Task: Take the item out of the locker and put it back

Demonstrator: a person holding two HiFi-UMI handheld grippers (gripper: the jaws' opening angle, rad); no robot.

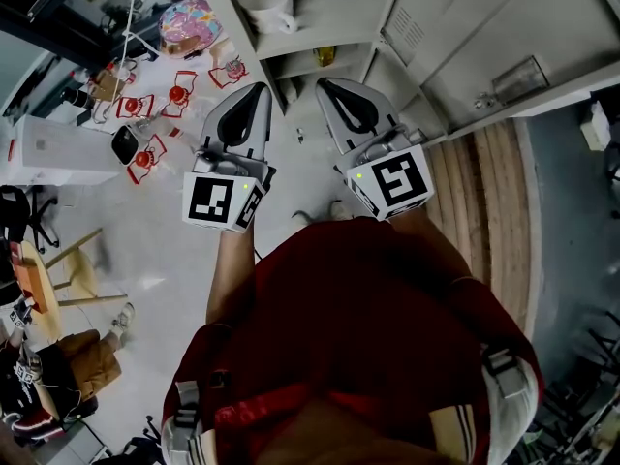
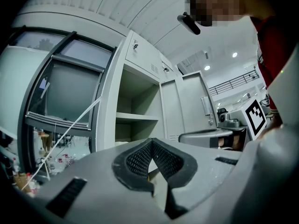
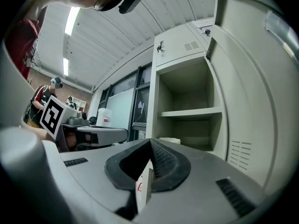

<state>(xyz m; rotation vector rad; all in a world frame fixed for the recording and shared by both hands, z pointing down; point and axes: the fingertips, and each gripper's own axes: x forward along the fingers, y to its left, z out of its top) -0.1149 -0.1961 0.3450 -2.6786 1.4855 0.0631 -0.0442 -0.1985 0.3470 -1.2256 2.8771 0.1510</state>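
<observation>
A grey locker [image 1: 312,39] stands open in front of me, its door [image 1: 484,27] swung out to the right. A white mug [image 1: 266,3] sits on its upper shelf, and a small yellow thing [image 1: 325,56] lies on the shelf below. My left gripper [image 1: 247,114] and right gripper [image 1: 351,105] are held side by side just short of the opening, both shut with nothing between the pads. In the left gripper view the left gripper [image 2: 150,143] points at the locker's shelves [image 2: 135,118]. In the right gripper view the right gripper [image 3: 150,143] faces the locker's shelf [image 3: 189,112], with a white rim [image 3: 170,140] just past the tips.
Several red-and-white items [image 1: 155,105] and a white box [image 1: 58,148] lie on the floor at the left. A wooden stool [image 1: 82,269] and a seated person [image 1: 58,376] are further left. Wooden boards [image 1: 484,192] run along the right, under the open door [image 3: 252,101].
</observation>
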